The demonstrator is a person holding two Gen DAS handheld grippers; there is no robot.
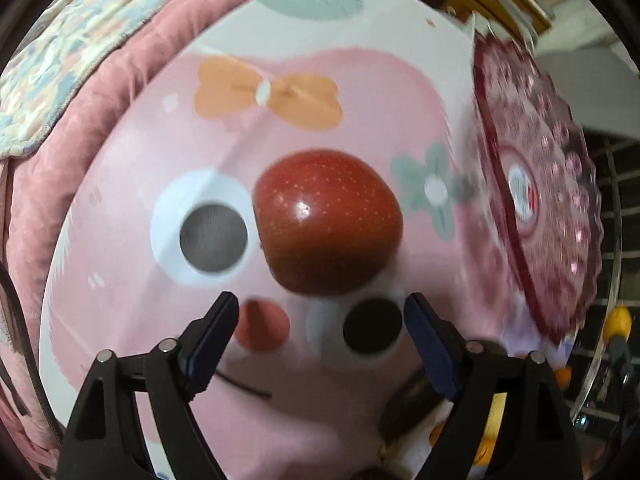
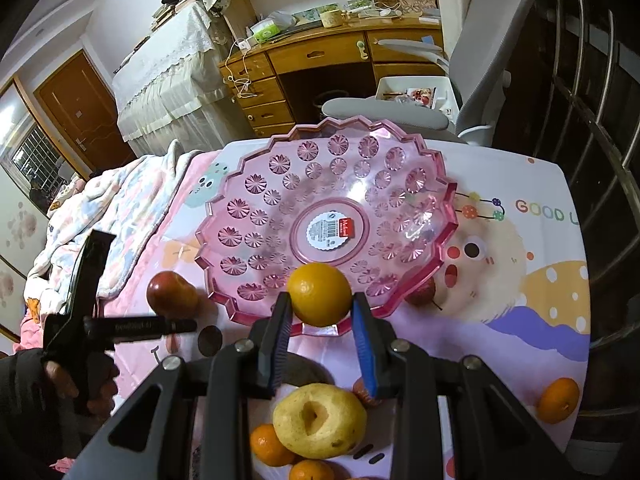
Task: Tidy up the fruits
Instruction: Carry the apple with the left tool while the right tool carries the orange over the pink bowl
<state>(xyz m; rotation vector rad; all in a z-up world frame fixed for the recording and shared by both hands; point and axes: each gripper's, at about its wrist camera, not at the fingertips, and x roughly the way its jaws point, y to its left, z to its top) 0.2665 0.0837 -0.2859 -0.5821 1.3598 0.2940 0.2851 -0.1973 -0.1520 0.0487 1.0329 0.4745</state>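
Note:
In the left wrist view a red apple (image 1: 328, 220) lies on the pink cartoon-print tablecloth (image 1: 360, 92), just beyond the fingertips of my left gripper (image 1: 320, 302). That gripper points down at it and stands open, with nothing between its fingers. The right wrist view has the same apple (image 2: 172, 294) left of the pink plastic plate (image 2: 256, 184). My right gripper (image 2: 322, 300) is shut on an orange (image 2: 319, 290) held over the plate's near rim. The plate holds no fruit; a label sits at its centre. Its edge shows at the right of the left wrist view as the plate (image 1: 532, 184).
A yellow pear (image 2: 320, 420) and tangerines (image 2: 272, 444) lie under the right gripper, with another tangerine (image 2: 558, 400) at the right. A second red fruit (image 2: 422, 294) peeks from behind the plate. A blanket (image 2: 120, 208) borders the table's left; a grey chair (image 2: 480, 60) stands behind.

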